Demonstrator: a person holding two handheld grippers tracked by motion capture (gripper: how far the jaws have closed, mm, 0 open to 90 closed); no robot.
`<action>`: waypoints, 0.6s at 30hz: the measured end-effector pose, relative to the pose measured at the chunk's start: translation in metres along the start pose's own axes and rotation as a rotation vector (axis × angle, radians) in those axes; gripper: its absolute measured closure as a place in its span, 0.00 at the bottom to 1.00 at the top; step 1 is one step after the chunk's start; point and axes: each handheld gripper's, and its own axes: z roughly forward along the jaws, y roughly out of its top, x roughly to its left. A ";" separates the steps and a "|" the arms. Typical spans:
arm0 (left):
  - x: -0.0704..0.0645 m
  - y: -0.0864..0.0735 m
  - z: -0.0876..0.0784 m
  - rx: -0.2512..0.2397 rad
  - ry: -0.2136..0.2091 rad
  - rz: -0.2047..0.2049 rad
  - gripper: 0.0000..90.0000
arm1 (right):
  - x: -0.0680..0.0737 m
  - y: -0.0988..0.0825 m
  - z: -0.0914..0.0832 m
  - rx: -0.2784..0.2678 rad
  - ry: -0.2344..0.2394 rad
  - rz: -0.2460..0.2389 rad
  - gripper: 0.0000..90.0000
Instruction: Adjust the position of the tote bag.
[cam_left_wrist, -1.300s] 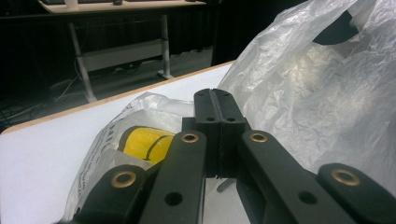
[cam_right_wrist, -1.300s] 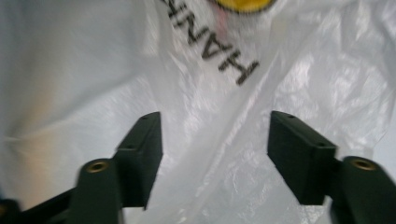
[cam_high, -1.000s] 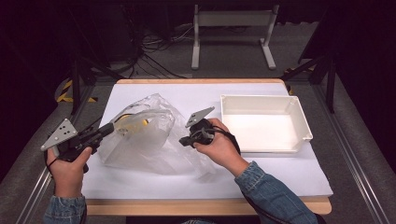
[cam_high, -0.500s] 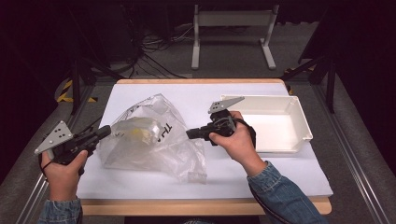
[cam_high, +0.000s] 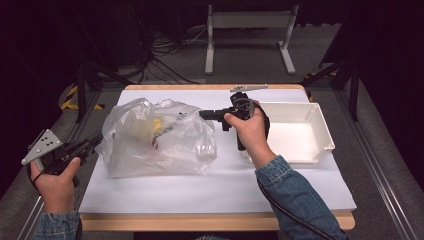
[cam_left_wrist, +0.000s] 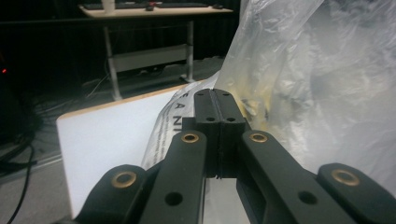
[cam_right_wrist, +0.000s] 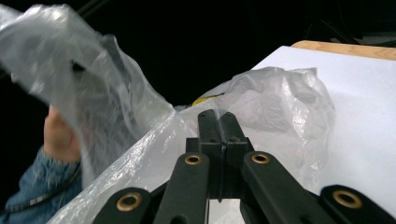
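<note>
two pairs of black jaws, and each pair is pressed together on clear plastic film. in the left gripper view the left gripper (cam_left_wrist: 215, 100) has its jaws flush against each other, with the printed edge of the plastic bag (cam_left_wrist: 322, 88) running up to and around the tips, so the film looks pinched there. in the right gripper view the right gripper (cam_right_wrist: 218, 122) is closed the same way, a fold of the bag's film drawn up to its tips and stretching away toward the far hand.

from the high view, the left gripper (cam_high: 95, 142) meets the bag's left edge at the table's left side, the left hand (cam_high: 52, 175) below it off the table edge. the right gripper (cam_high: 205, 114) reaches the bag's upper right corner, held raised by the right hand (cam_high: 247, 127).

the plastic bag (cam_high: 160, 140) sits spread between them on the white table (cam_high: 210, 192), left of centre, with something yellow (cam_high: 157, 125) showing inside it. a white tray (cam_high: 305, 132) stands on the table just right of the right hand.
</note>
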 end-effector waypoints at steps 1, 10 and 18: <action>0.002 -0.002 0.001 0.009 0.006 -0.006 1.00 | -0.004 0.003 0.002 -0.008 -0.007 0.016 1.00; 0.009 -0.007 0.001 -0.019 -0.045 -0.040 0.95 | -0.034 0.015 0.015 -0.051 -0.066 0.140 1.00; -0.003 0.008 -0.002 -0.029 -0.222 0.029 0.48 | -0.042 0.019 0.020 -0.075 -0.097 0.171 1.00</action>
